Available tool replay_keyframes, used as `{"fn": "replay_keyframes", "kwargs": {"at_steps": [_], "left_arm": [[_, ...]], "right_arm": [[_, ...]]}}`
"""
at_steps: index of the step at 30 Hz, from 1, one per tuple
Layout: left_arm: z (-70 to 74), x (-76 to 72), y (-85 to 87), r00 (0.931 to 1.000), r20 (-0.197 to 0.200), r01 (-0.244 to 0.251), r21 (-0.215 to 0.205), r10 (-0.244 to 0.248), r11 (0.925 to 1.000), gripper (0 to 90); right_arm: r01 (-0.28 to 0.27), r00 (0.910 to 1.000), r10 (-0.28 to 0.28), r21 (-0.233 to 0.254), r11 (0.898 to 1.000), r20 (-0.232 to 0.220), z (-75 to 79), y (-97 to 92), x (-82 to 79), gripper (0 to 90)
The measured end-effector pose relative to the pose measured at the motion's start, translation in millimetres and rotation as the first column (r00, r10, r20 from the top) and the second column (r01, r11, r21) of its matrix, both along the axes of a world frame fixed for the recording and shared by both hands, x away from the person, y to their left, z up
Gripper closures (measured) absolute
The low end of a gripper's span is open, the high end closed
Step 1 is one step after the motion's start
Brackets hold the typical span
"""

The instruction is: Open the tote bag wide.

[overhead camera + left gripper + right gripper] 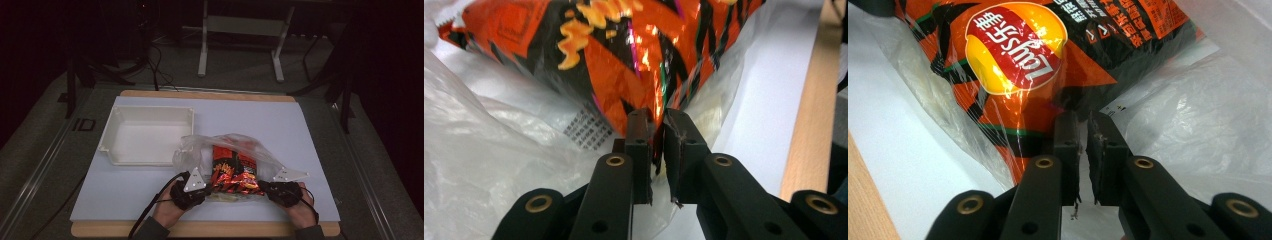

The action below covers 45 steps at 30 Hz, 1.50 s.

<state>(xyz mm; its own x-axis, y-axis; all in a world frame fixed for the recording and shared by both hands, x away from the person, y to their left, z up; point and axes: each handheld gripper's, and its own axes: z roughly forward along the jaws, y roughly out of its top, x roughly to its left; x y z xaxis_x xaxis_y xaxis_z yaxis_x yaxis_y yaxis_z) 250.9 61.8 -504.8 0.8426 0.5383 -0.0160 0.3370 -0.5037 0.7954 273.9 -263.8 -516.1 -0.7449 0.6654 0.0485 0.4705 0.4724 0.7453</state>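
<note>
An orange and black chip bag lies partly inside a clear plastic bag near the front of the white board. My left gripper holds the chip bag's left end. In the left gripper view the jaws are pinched together with orange foil of the chip bag between the pads, and the plastic bag billows to the left. My right gripper is at the bag's right end. Its jaws stand a thin slit apart on the dark edge of the chip bag, under the plastic film.
A white rectangular tray sits at the back left of the white board. The board's wooden front edge runs just behind both hands. Stands and cables are on the floor beyond the table.
</note>
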Motion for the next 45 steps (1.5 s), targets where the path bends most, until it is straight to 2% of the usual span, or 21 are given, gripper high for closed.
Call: {"fn": "replay_keyframes", "kwargs": {"at_steps": [2, 5, 7, 9, 10, 12, 14, 15, 18, 21, 26, 29, 33, 39, 41, 45], "left_arm": [[4.9, 1.0, 2.2, 1.0, 0.001, -0.009, -0.031, 0.009, 0.9995, 83.4], [8.9, 2.1, 2.5, 0.9998, 0.012, -0.015, -0.026, 0.015, 0.9995, 84.8], [7.6, 2.3, 1.7, 0.9998, 0.016, -0.014, -0.003, 0.014, 0.9999, 81.8], [4.2, 1.4, -0.2, 0.9999, 0.012, -0.003, 0.024, 0.003, 0.9997, 74.0], [2.1, 0.7, -1.3, 1.0, 0.008, 0.003, 0.028, -0.004, 0.9996, 72.7], [-2.4, -0.1, -4.6, 1.0, 0.005, 0.006, 0.065, -0.006, 0.9979, 70.6], [-6.5, 0.8, -7.9, 1.0, 0.002, 0.006, 0.097, -0.006, 0.9953, 70.5], [-7.5, 1.2, -8.7, 1.0, -0.001, 0.008, 0.094, -0.008, 0.9955, 71.5], [-7.8, 2.4, -9.8, 0.9999, 0.007, 0.009, 0.105, -0.01, 0.9945, 82.5], [-4.4, 3.1, -7.7, 1.0, 0.007, 0.0, 0.087, -0.001, 0.9962, 87.8], [2.2, 5.3, -0.5, 0.9999, -0.011, -0.005, 0.027, 0.006, 0.9996, 88.5], [6.1, 6.0, 2.9, 0.9998, -0.009, -0.016, 0.007, 0.016, 0.9999, 88.5], [12.1, 5.9, 4.4, 0.9997, 0.001, -0.023, -0.008, 0.023, 0.9997, 88.5], [18.9, 7.2, 6.6, 0.9992, 0.012, -0.037, -0.029, 0.037, 0.9989, 88.7], [22.8, 8.7, 8.3, 0.9989, 0.012, -0.044, -0.044, 0.044, 0.9981, 88.7], [25.2, 9.8, 9.2, 0.9985, 0.018, -0.05, -0.044, 0.051, 0.9978, 88.9]], "right_arm": [[-0.006, 1.0, 0.005, -0.004, 1.0, -0.004, -0.6, 0.4, -0.1, 80.0], [-0.015, 0.9999, 0.015, -0.011, 1.0, -0.003, -1.3, 1.7, -0.6, 78.2], [-0.016, 0.9999, 0.016, -0.011, 1.0, -0.003, -1.3, 2.1, -0.7, 78.0], [-0.017, 0.9998, 0.017, -0.012, 1.0, -0.004, -1.4, 1.5, -0.6, 77.7], [-0.017, 0.9998, 0.017, -0.01, 1.0, -0.004, -1.5, 1.1, -0.5, 77.5], [-0.016, 0.9999, 0.016, -0.009, 1.0, -0.007, -1.6, 1.0, -0.4, 77.1], [-0.017, 0.9998, 0.017, -0.01, 1.0, -0.005, -1.6, 1.2, -0.5, 76.9], [-0.019, 0.9998, 0.019, -0.01, 1.0, -0.005, -1.6, 1.4, -0.5, 76.5], [-0.02, 0.9998, 0.02, -0.011, 1.0, -0.006, -1.7, 1.3, -0.8, 75.0], [-0.02, 0.9998, 0.02, -0.006, 1.0, -0.008, -1.6, 0.6, -0.6, 70.6], [-0.011, 0.9999, 0.011, -0.004, 1.0, -0.003, -1.5, -0.4, -0.4, 61.3], [-0.012, 0.9999, 0.012, -0.002, 1.0, -0.001, -0.8, -0.2, -1.1, 57.6], [-0.021, 0.9995, 0.021, -0.018, 1.0, 0.024, 1.5, 1.6, -2.8, 53.5], [-0.029, 0.9977, 0.03, -0.016, 0.999, 0.061, 6.6, 2.2, -5.8, 48.4], [-0.031, 0.9974, 0.033, -0.028, 0.999, 0.064, 7.5, 2.8, -6.5, 47.5], [-0.048, 0.9973, 0.05, -0.052, 0.998, 0.053, 5.2, 5.6, -6.3, 45.1]]}}
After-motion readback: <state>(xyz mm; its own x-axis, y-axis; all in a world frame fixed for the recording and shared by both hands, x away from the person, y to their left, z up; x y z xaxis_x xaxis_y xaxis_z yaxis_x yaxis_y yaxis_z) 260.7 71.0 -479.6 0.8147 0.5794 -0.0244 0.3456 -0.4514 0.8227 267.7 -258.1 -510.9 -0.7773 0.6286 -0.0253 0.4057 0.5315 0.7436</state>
